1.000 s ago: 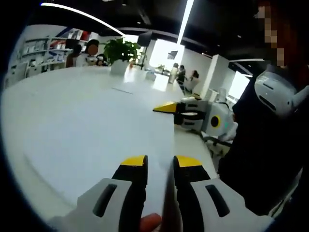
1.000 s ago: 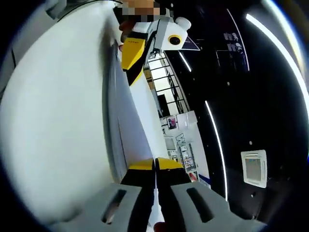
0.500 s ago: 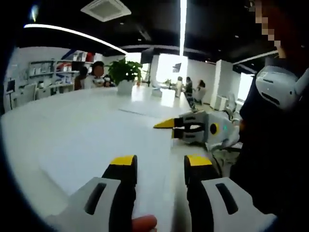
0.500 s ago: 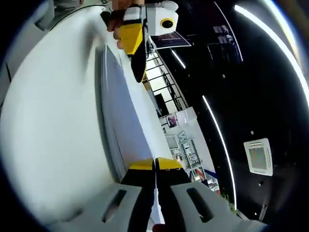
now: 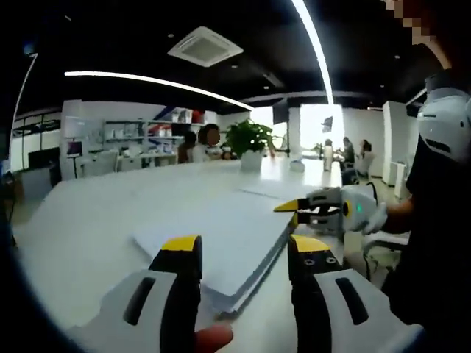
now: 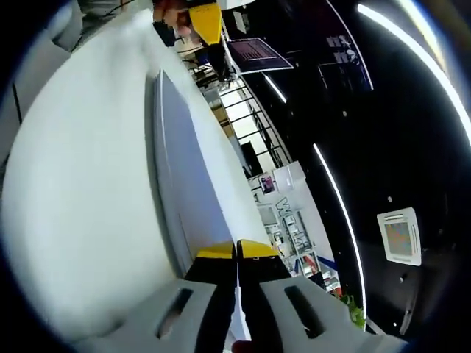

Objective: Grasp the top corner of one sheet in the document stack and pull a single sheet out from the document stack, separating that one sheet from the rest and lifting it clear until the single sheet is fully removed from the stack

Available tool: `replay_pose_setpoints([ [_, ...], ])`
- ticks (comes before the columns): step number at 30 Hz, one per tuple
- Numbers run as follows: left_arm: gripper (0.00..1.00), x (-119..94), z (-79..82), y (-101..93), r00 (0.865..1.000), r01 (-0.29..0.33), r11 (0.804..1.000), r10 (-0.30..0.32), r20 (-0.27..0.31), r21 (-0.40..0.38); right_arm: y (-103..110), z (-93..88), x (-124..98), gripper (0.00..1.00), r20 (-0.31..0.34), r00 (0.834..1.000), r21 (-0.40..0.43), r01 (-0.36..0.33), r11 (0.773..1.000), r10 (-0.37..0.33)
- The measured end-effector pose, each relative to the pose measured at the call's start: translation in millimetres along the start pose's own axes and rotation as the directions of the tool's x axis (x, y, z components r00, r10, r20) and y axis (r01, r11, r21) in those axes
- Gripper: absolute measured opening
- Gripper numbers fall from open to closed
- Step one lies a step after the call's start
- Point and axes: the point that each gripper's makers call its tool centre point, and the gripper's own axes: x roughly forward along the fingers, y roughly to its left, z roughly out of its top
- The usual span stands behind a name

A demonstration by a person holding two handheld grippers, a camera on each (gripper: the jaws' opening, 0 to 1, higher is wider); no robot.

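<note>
A white document stack lies on the white table; its near corner sits between and just beyond my left gripper, whose yellow-tipped jaws stand open with nothing held. At the stack's far right corner my right gripper is pinched shut. In the right gripper view the stack runs away from my right gripper, whose jaws are shut on the thin edge of a sheet. The left gripper shows at the stack's far end.
A potted plant stands at the table's far end, with seated people behind it and shelves at the back left. A separate sheet lies farther along the table. The person's dark-clothed body is at the right.
My left gripper's jaws, nearly closed over the paper's edge a second ago, have opened wide and it has drawn back from the stack. The right gripper stays shut on the sheet.
</note>
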Motion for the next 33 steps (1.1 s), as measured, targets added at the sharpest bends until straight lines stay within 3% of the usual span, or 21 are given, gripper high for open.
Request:
replay_pose_setpoints([
  [4,0.5,-14.3,-2.0,1.5,0.997,-0.069,0.997,0.07,0.036,-0.026,1.3,-1.3,0.6,0.01,-0.004,1.0,-0.007,0.0,1.0,0.0],
  [8,0.51,-27.9,-5.6,2.2,0.98,-0.165,0.983,0.173,0.094,-0.084,1.4,-1.6,0.3,0.01,0.004,1.0,-0.022,0.002,1.0,-0.002],
  [10,0.51,-30.1,-12.3,-6.1,0.983,-0.146,0.982,0.158,0.096,-0.116,1.5,-1.8,0.1,0.01,0.008,1.0,-0.017,0.0,1.0,0.0],
  [13,0.52,-30.7,-18.5,-11.2,0.988,-0.129,0.987,0.137,0.072,-0.098,1.5,-2.3,-0.3,0.02,0.003,1.0,-0.015,0.0,1.0,0.0],
  [15,0.52,-33.0,-21.1,-5.3,0.984,-0.167,0.984,0.17,0.043,-0.069,1.6,-2.6,-0.3,0.02,-0.004,1.0,-0.014,-0.002,1.0,0.002],
  [18,0.52,-35.1,-18.5,-3.4,0.979,-0.198,0.979,0.201,0.046,-0.053,1.2,-2.5,0.1,0.02,-0.015,1.0,0.0,-0.001,1.0,0.001],
  [25,0.53,-34.5,-20.8,-12.3,0.977,-0.199,0.978,0.203,0.058,-0.067,-0.8,-2.6,-1.8,0.02,0.008,1.0,0.048,0.028,0.998,-0.028],
  [33,0.53,-44.5,-24.4,-10.3,0.972,-0.228,0.971,0.231,0.041,-0.069,-1.0,-1.9,-1.5,0.02,0.016,1.0,0.081,-0.015,0.997,0.014],
])
